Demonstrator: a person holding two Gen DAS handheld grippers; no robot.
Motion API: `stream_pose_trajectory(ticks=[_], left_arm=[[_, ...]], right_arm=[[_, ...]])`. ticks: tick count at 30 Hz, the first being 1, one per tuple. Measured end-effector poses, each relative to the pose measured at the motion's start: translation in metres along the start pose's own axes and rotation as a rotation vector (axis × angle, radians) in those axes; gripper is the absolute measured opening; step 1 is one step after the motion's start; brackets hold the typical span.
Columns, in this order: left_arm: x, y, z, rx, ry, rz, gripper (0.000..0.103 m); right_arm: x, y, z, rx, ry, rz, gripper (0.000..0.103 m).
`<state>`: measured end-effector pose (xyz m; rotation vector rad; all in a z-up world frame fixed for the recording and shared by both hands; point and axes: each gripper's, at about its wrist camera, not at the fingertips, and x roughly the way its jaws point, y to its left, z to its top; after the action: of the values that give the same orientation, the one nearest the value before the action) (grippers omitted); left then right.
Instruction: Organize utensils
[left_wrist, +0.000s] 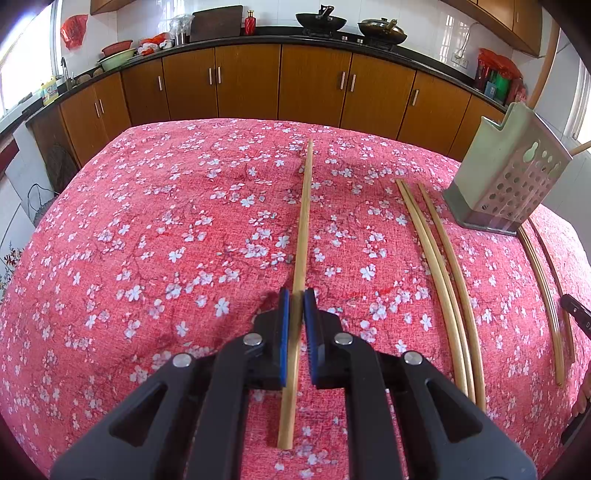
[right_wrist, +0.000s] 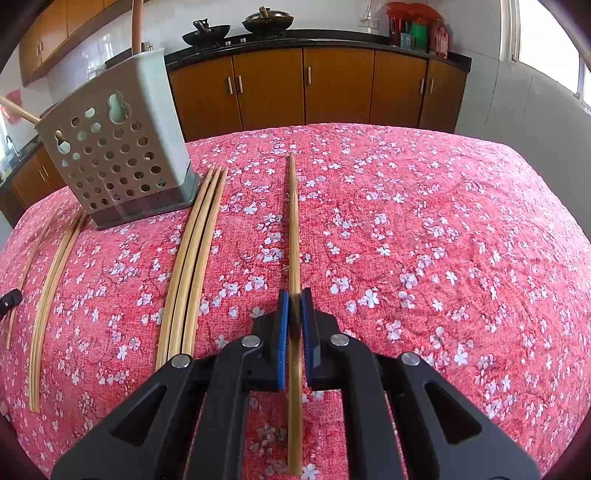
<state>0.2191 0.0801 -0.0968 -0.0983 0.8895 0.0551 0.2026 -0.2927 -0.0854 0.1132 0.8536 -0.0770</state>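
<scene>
A bench (left_wrist: 147, 221) under red blossom-print cloth fronts brown kitchen cabinets (left_wrist: 314, 85). Each hand-held gripper, left (left_wrist: 296, 302) and right (right_wrist: 294, 301), clamps one chopstick (left_wrist: 303, 229) (right_wrist: 293, 229). A perforated utensil holder (right_wrist: 118, 147) stands beside loose chopsticks (right_wrist: 195, 258).

Pale bamboo-like chopsticks (left_wrist: 439, 266) lie on coarse-woven cloth (left_wrist: 184, 221) (floral print) beside a matt perforated plastic holder (right_wrist: 114, 147).

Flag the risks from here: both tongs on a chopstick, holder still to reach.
1. Each chopstick is pinched well back from its tip, so the long free end could swing or slip between the pads.
2. The holder looks light and already has sticks leaning out; a hard poke might tip it.
3. Loose chopsticks lie between the right tongs and the holder, and could get swept across the cloth.
</scene>
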Motion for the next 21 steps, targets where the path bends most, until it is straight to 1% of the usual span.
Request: stream_pose_trajectory(ticks=[21], left_arm=[[-0.0002,0.0004,-0.0001,-0.002,-0.001,-0.002,0.012]], right_arm=[[-0.0002,0.0001,0.0019,0.013,0.007,0.01,0.008]])
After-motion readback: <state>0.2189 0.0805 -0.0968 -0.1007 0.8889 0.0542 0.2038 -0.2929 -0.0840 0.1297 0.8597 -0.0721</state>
